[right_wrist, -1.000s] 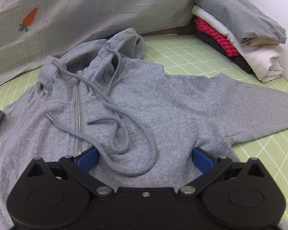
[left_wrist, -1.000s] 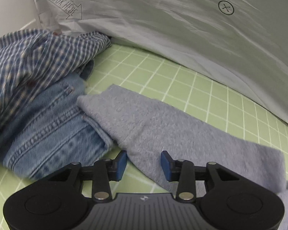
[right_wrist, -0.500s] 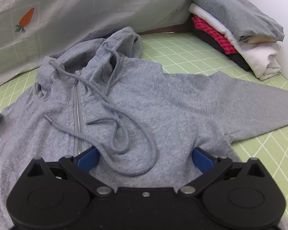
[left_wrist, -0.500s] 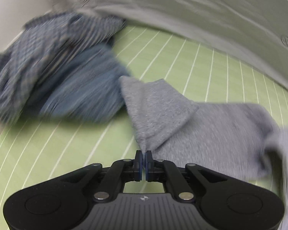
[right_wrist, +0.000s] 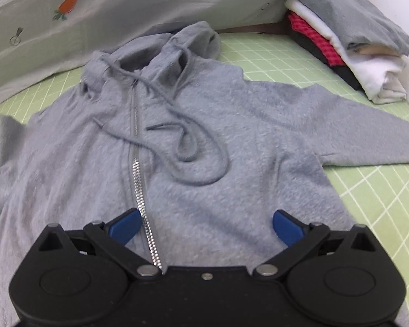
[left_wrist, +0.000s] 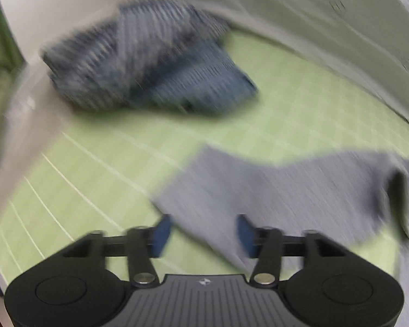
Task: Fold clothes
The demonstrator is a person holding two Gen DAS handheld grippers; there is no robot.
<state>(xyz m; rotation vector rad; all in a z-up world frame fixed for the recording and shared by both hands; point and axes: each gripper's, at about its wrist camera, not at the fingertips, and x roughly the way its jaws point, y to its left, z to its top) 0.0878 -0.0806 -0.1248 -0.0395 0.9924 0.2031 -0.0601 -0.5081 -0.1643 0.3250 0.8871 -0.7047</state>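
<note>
On a green grid mat (right_wrist: 373,190), a grey zip hoodie (right_wrist: 204,141) lies face up, its right sleeve (right_wrist: 368,136) stretched toward a stack of folded clothes (right_wrist: 346,41). The left gripper (left_wrist: 201,231) hangs with jaws wide over the other sleeve (left_wrist: 272,190), holding nothing; the view is heavily blurred. The right gripper (right_wrist: 205,224) hovers wide open over the hoodie's lower front, empty. Sleeve folding appears to be the step in hand; next, one sleeve likely needs pinching and carrying across the chest. Unfolded denim and plaid garments (left_wrist: 150,62) wait beyond.
</note>
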